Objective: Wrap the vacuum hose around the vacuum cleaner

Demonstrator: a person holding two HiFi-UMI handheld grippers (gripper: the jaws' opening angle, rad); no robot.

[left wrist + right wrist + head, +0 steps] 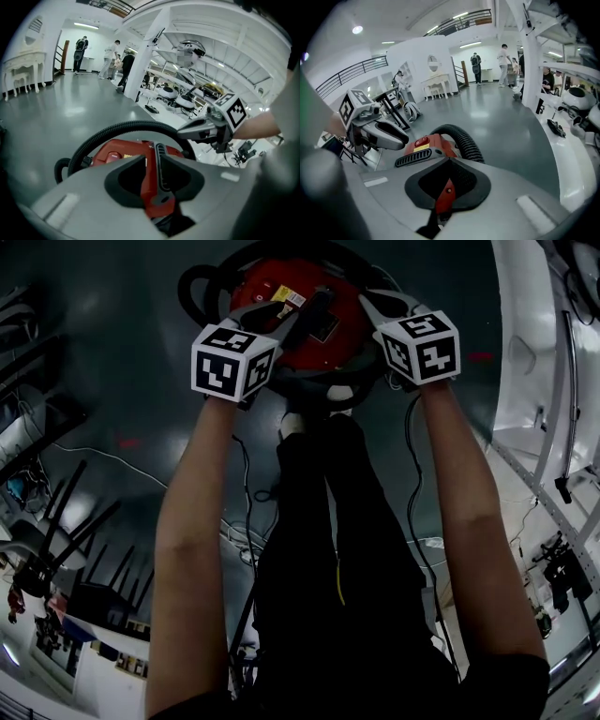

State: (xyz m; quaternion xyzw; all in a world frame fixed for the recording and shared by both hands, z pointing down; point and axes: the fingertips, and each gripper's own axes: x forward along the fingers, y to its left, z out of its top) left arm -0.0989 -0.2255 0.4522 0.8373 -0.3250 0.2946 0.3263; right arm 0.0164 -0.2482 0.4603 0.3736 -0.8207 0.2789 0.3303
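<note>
Red round vacuum cleaner (265, 279) stands on the glossy grey floor (112, 352), at the far end of the person's 2 outstretched forearms. The black ribbed hose (126, 125) arcs round the vacuum's far rim and bulges into 1 loop on its left side. Both claws point down at the vacuum's near half. The left claw (151, 157) is part-way open over the casing. A black slotted strip (161, 164) on the lid sits in the gap, close to the right pad, with red casing showing between the strip and the left pad. The right claw (450, 164) is closed, jaws together, at the vacuum's right rim, with the hose just beyond it.
</note>
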